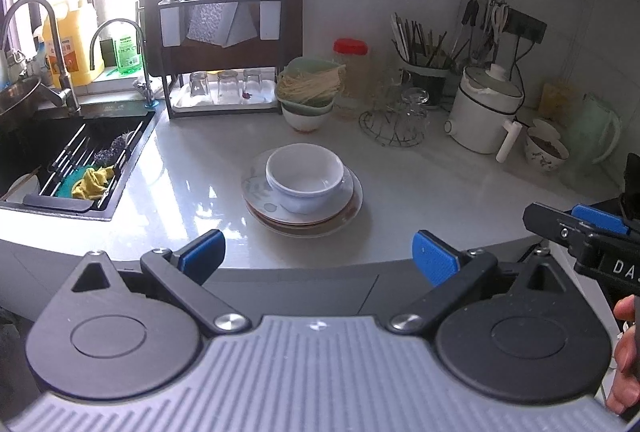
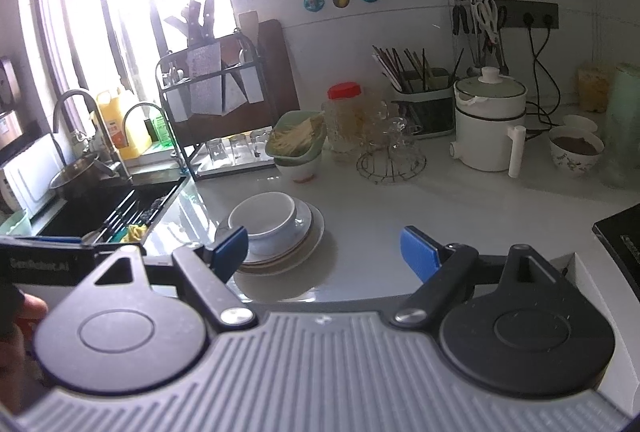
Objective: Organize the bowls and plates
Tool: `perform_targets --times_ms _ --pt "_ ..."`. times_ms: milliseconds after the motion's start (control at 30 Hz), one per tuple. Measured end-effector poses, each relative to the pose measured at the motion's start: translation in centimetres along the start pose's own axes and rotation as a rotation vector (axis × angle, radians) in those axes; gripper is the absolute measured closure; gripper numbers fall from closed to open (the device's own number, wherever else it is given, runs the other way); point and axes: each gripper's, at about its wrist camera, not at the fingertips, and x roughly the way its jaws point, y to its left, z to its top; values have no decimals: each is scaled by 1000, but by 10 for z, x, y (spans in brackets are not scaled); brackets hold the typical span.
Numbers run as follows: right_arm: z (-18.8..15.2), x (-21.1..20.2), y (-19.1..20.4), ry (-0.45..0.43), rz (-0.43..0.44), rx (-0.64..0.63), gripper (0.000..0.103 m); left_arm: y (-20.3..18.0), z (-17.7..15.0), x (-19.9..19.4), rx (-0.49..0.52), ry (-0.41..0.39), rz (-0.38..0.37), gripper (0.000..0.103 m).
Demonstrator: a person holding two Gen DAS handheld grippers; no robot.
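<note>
A white bowl (image 1: 305,177) sat upright and empty on a stack of plates (image 1: 344,217) at the middle of the left wrist frame, on the pale bench (image 1: 420,192). The top plate was white with a faint floral print; the lower ones showed brownish rims. The bowl sat toward the stack's rear.

1. Sink (image 1: 60,152), far left, black; yellow cloth (image 1: 93,182) on its rack.
2. Two-tier dish rack (image 1: 222,44) by the window; upturned glasses (image 1: 226,85) on lower tray.
3. Red-lidded jar (image 1: 352,70) near back wall.
4. Chopstick holder (image 1: 426,72) beside white electric pot (image 1: 486,108).
5. Wire glass stand (image 1: 394,122) in front of the jar.
</note>
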Motion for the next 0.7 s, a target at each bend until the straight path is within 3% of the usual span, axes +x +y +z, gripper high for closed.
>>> perform_targets --times_ms 233,700 --pt "-4 -1 0 2 9 7 18 2 1 -3 7 -2 22 2" --pt "-2 -5 -1 -28 14 -17 18 6 1 -8 10 0 -14 2"
